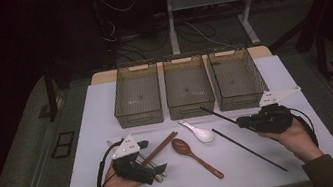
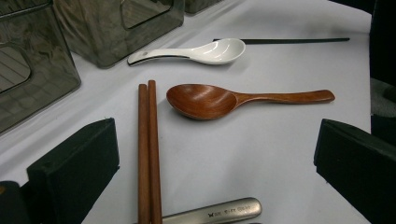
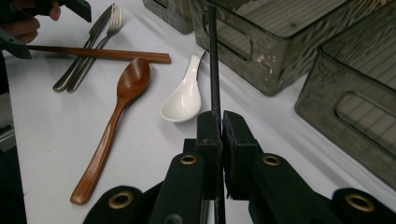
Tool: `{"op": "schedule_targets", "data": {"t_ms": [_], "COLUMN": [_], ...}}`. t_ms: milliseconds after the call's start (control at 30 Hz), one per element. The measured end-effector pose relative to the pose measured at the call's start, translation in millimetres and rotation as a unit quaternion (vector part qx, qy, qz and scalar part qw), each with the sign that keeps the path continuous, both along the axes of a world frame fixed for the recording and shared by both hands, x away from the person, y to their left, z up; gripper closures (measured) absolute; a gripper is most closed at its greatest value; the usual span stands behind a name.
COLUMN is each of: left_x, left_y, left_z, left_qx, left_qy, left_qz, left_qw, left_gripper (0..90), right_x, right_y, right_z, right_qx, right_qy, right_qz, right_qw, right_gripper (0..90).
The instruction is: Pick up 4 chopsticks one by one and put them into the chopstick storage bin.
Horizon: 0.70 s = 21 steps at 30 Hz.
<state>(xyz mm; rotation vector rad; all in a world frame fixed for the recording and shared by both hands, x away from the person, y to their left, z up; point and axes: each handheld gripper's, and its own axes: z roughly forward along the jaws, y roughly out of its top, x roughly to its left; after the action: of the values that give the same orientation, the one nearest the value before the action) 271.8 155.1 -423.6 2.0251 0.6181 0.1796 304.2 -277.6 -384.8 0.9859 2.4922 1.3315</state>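
My right gripper (image 1: 241,122) is shut on a thin black chopstick (image 3: 213,56) and holds it off the table, its tip pointing toward the middle bin (image 1: 188,86). A second black chopstick (image 1: 249,149) lies on the white table in front of that hand. My left gripper (image 2: 215,140) stands open low over the table, with a pair of brown chopsticks (image 2: 148,149) lying between its jaws, nearer the left one; neither pad touches them. A wooden spoon (image 2: 205,100) and a white ceramic spoon (image 2: 201,51) lie just beyond it.
Three clear grey bins (image 1: 137,95) (image 1: 236,77) stand in a row at the back of the table (image 1: 106,108). A metal fork and knife (image 3: 88,51) lie under the brown chopsticks by the left hand. Bare tabletop lies along the front edge.
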Motion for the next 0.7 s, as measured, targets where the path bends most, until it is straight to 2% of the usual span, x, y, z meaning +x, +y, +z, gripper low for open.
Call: {"op": "schedule_targets", "data": {"t_ms": [700], "left_x": [-1.1], "left_y": [-3.0], "left_z": [-0.2], "left_qx": [-0.009], "left_qy": [0.001], "left_qz": [-0.004], "left_qw": [1.0], "left_gripper": [0.0], "right_x": [27.0], "right_y": [37.9], "right_z": [14.7], "right_qx": [-0.007], "right_qy": [-0.014], "right_qz": [0.014], "right_qw": [0.9998], "right_gripper": [85.7]}}
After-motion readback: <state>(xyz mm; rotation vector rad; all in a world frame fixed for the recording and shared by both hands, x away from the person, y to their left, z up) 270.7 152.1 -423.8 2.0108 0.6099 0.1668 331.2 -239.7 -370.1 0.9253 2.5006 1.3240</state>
